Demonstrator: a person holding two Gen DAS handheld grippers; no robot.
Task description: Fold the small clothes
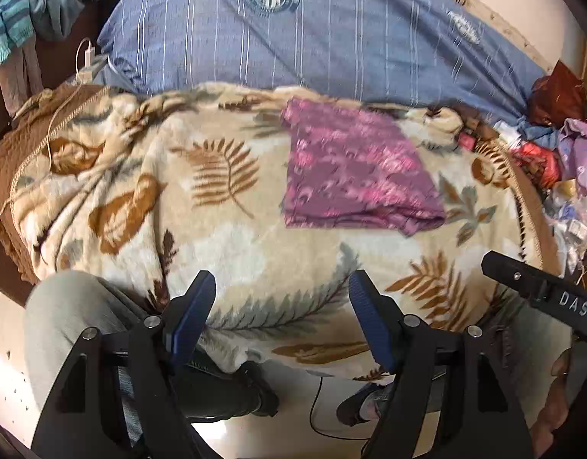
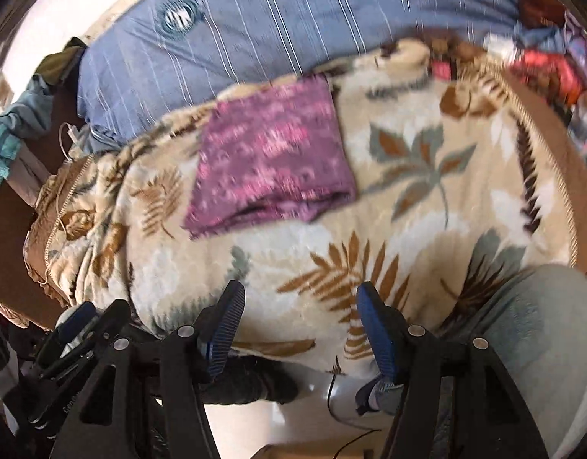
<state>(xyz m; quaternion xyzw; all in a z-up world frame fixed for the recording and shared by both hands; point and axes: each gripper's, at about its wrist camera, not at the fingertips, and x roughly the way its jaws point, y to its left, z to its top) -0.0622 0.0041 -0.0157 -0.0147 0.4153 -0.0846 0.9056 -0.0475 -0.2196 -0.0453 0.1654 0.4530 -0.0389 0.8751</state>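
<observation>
Purple, pink-flecked soft cloth garment, already doubled into a rough rectangle, lies flat on the cream fleece blanket with brown and grey leaf print that covers the bed, just below the blue striped pillow. Both sets of fingers stand wide with nothing between them: the left gripper and the right gripper hang above the blanket's near edge, well apart from the garment. It looks light and limp, likely to sag and slide on the fleece, so I would pinch it at two corners of one edge, catching every layer together.
</observation>
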